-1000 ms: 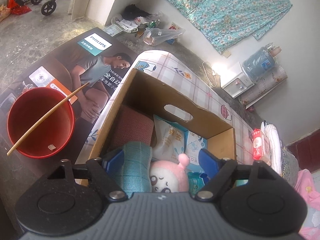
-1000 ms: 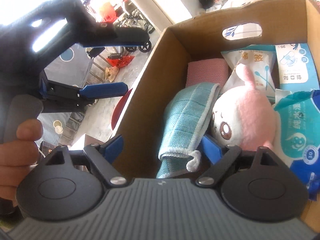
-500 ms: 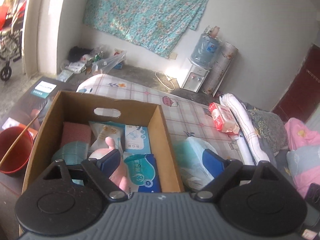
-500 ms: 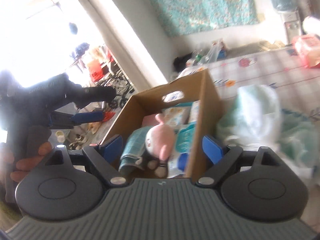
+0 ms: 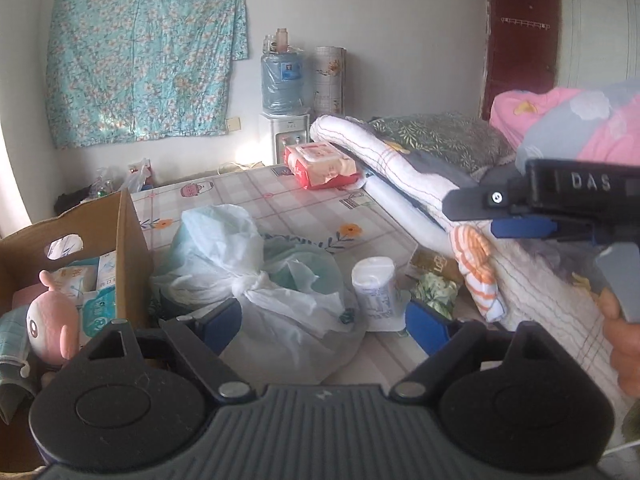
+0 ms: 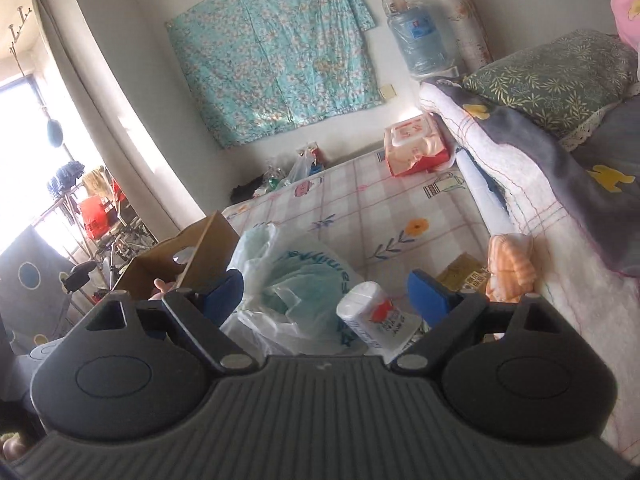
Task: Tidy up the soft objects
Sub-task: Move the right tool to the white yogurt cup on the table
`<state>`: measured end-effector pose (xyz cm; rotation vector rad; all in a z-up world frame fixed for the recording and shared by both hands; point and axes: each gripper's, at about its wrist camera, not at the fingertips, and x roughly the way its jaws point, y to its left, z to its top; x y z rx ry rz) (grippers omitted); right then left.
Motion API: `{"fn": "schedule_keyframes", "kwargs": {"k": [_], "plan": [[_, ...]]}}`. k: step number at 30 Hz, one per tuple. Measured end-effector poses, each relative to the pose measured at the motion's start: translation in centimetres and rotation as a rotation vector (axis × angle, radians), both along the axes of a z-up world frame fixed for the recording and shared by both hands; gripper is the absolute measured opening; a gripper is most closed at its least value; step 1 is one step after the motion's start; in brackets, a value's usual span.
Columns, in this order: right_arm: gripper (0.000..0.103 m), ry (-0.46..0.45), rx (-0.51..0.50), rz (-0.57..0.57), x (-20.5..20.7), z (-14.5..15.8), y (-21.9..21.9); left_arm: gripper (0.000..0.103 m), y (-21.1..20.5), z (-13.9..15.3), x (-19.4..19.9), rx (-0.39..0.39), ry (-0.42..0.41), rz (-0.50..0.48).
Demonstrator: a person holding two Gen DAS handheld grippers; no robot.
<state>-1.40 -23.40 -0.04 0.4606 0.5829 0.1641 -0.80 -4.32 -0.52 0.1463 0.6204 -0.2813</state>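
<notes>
Over the checked bedsheet (image 5: 304, 208) my left gripper (image 5: 324, 324) points forward and somewhat down, jaws spread wide with nothing clamped; a knotted white plastic bag (image 5: 256, 276) lies beneath the gap, untouched as far as I can tell. My right gripper (image 6: 326, 294) holds a similar pose, tilted down toward the same bag (image 6: 292, 288), jaws likewise wide and empty. In the left view my right hand (image 5: 622, 344) appears at the right edge, fingers wrapped on the grey trigger handle (only part of the hand shows).

One cardboard box (image 5: 128, 248) stands at the left edge of the bed, open top upward. Inside it, one pink plush toy (image 5: 52, 320) sits with its face turned toward my left camera, beside one teal cloth (image 5: 12, 328) and several blue-and-white packets; I cannot count those exactly.

One white cylindrical container (image 5: 374, 288) stands slightly tilted just right of the bag. One orange-striped soft item (image 5: 476, 268) rests against the folded white blanket (image 5: 384, 152), its long axis running down the blanket's edge. One red wipes pack (image 5: 320, 164) lies farther back.
</notes>
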Motion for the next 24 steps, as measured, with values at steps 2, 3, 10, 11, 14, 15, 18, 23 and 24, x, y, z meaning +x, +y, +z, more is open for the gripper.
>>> {"fn": "schedule_keyframes", "kwargs": {"k": [2, 3, 10, 11, 14, 15, 18, 23, 24], "plan": [[0.09, 0.038, 0.002, 0.026, 1.2, -1.2, -0.6, 0.089, -1.7, -1.7, -0.2, 0.062, -0.029, 0.004], [0.089, 0.055, -0.004, 0.04, 1.9, -1.8, -0.8, 0.086, -2.3, -2.4, -0.1, 0.09, -0.046, 0.012], [0.087, 0.149, -0.085, 0.15, 7.9, -5.5, 0.8, 0.071, -5.0, -5.6, 0.9, 0.19, -0.05, 0.044], [0.087, 0.162, -0.108, 0.16, 8.3, -5.7, 1.2, 0.071, -5.1, -5.8, 1.1, 0.194, -0.047, 0.045], [0.087, 0.184, -0.174, 0.199, 10.1, -6.5, 2.3, 0.069, -5.1, -6.2, 1.4, 0.209, -0.048, 0.049], [0.085, 0.191, -0.196, 0.202, 10.5, -6.8, 2.7, 0.068, -5.1, -6.3, 1.4, 0.212, -0.045, 0.05], [0.072, 0.214, -0.245, 0.23, 11.5, -7.4, 3.5, 0.067, -4.9, -6.7, 1.6, 0.211, -0.026, 0.051], [0.057, 0.224, -0.246, 0.262, 12.1, -8.1, 4.5, 0.068, -4.2, -6.8, 1.1, 0.196, -0.028, 0.057], [0.056, 0.22, -0.248, 0.257, 12.0, -8.1, 4.6, 0.07, -4.1, -6.8, 0.9, 0.196, -0.034, 0.06]]}}
